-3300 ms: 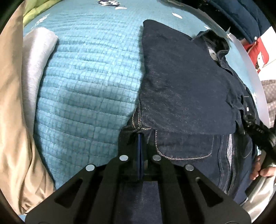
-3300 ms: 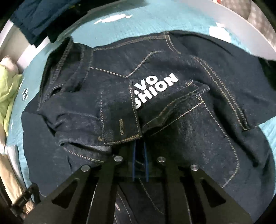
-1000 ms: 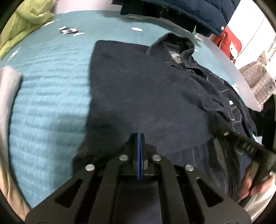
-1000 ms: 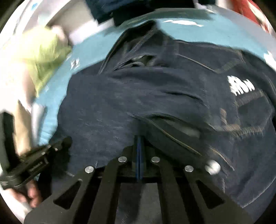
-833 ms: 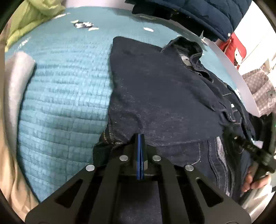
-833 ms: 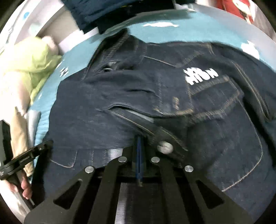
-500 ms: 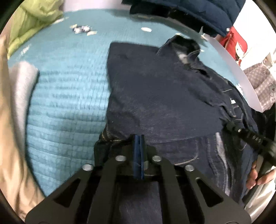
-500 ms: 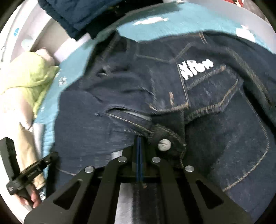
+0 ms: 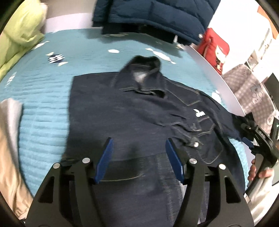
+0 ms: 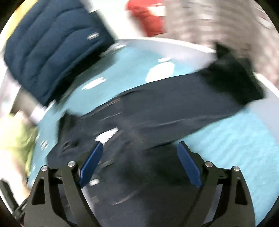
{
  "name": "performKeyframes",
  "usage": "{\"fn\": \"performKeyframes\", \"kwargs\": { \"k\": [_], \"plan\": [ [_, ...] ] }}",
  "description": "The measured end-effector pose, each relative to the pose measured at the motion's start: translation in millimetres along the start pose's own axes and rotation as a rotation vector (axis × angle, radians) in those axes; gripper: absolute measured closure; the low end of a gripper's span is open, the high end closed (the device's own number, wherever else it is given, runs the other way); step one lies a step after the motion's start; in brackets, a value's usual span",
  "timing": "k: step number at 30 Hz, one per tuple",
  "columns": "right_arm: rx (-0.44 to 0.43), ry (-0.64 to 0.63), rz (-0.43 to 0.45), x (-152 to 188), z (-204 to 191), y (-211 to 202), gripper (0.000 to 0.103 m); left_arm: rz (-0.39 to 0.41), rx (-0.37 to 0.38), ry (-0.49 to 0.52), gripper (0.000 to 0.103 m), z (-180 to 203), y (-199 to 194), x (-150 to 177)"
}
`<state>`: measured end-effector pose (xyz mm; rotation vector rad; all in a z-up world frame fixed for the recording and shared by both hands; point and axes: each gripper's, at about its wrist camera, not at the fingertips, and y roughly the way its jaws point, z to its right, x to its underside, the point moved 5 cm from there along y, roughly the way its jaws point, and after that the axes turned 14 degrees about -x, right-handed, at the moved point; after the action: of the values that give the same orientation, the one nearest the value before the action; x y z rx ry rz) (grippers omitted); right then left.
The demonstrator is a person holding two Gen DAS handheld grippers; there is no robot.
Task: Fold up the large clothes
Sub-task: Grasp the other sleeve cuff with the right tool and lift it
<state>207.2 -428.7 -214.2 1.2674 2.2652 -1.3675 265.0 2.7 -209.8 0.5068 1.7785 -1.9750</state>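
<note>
A dark denim jacket lies on the teal bedspread, collar away from me, one sleeve folded across its front. My left gripper hovers above the jacket's lower part; its jaws are opening and nothing is between them. In the same view the right gripper shows at the right edge, held by a hand. The right wrist view is blurred: the right gripper hangs over the jacket, its jaws opening wide with no cloth between them.
A navy puffer jacket lies at the bed's far edge. A green pillow sits far left, a grey cloth and beige fabric at the near left. A red bag and checked fabric lie beyond the bed's white edge.
Both grippers were shut on denim and have let go. The left one rose off the jacket; the right one swung off to the right, over the jacket's right side.
</note>
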Motion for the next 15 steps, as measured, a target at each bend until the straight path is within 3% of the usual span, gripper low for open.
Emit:
{"fn": "performKeyframes", "kwargs": {
  "k": [4, 7, 12, 15],
  "plan": [
    [0.171, 0.072, 0.085, -20.1, 62.7, -12.3, 0.019, -0.018, 0.026, 0.043, 0.040, 28.8, 7.3, -0.8],
    [0.240, 0.120, 0.117, -28.6, 95.6, -16.7, 0.019, -0.021, 0.041, 0.077, 0.040, 47.4, 10.2, -0.4],
    [0.266, 0.112, 0.185, -43.1, 122.9, -20.9, 0.021, -0.031, 0.058, 0.117, 0.040, 70.9, 16.6, -1.9],
    [0.283, 0.102, 0.190, -52.5, 133.8, -13.2, 0.041, -0.041, 0.066, 0.131, 0.040, 82.4, 23.6, -4.9]
  ]
}}
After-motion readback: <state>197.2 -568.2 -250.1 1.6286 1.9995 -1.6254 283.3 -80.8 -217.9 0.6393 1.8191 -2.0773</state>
